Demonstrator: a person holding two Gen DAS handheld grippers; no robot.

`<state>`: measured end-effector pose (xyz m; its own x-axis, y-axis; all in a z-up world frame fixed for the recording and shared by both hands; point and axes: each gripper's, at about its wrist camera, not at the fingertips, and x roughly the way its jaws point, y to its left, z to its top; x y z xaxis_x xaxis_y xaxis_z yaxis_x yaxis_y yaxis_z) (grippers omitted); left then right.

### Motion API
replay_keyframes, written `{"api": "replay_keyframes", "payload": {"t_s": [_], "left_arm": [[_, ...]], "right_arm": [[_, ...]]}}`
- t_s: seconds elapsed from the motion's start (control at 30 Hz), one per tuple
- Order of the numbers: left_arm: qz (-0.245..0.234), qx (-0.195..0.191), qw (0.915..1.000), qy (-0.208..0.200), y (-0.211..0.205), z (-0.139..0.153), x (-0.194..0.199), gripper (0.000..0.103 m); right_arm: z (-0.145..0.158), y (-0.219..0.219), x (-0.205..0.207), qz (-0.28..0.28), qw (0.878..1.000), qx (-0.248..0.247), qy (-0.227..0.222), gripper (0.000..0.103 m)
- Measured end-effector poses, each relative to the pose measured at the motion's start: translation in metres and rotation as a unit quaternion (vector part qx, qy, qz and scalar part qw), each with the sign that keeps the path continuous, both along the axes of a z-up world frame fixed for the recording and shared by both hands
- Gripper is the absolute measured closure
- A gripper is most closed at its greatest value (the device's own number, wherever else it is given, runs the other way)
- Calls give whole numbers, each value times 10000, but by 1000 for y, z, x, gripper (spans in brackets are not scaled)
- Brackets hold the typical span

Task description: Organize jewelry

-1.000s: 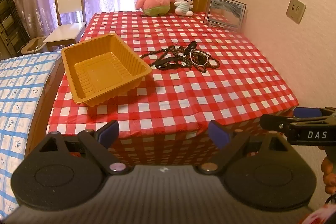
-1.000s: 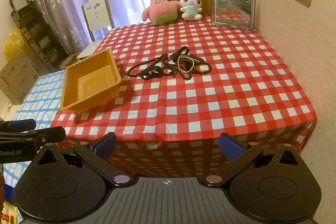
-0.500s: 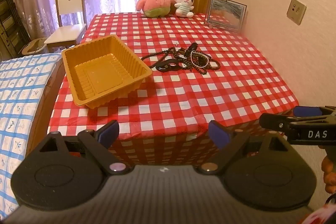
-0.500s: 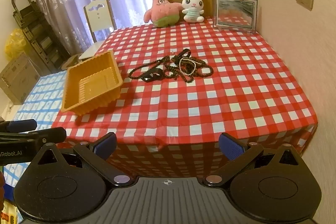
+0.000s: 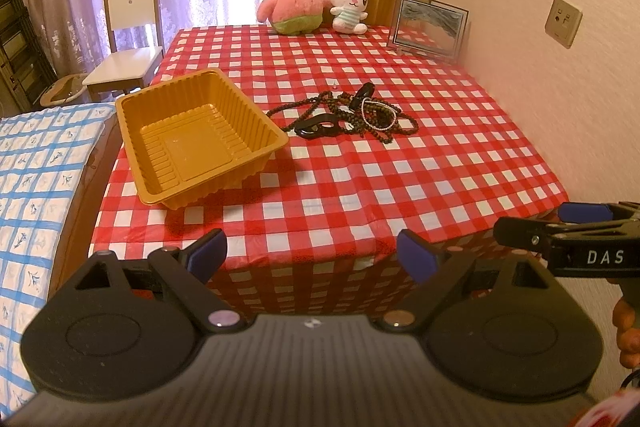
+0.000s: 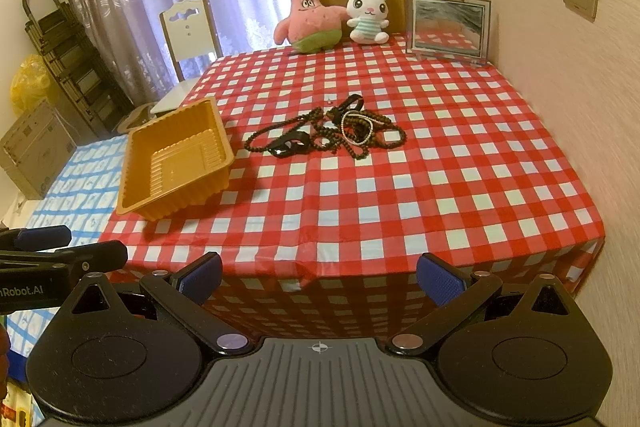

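a tangled heap of dark beaded necklaces and black bracelets (image 6: 326,133) is lying mid-desk, just right of the empty ribbed orange plastic tray (image 6: 176,161). the red-and-white checked desk (image 6: 400,187) is carrying both. left tongs (image 5: 312,255) and right tongs (image 6: 318,277) are hovering wide, empty, short of the desk's near edge. nothing looks sorted yet; next, one pair likely needs to be reaching in for a single strand.

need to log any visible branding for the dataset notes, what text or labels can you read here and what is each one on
"DAS": white letters on the side of the right hand-held gripper, seen from the left camera.
"nRobot.AI": white letters on the side of the left hand-held gripper, cut off at the picture's edge.
Cardboard box: printed marks, too small to read.
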<state>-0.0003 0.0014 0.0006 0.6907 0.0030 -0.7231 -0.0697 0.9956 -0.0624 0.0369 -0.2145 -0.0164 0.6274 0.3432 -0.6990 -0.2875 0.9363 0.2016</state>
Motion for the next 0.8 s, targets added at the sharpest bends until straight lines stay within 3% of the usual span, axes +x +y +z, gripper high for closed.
{"api": "replay_keyframes", "payload": {"t_s": [0.8], "left_arm": [[-1, 7, 10000, -20, -1, 3, 6, 12]], "right_arm": [[1, -1, -1, -1, 10000, 19, -52, 0]]}}
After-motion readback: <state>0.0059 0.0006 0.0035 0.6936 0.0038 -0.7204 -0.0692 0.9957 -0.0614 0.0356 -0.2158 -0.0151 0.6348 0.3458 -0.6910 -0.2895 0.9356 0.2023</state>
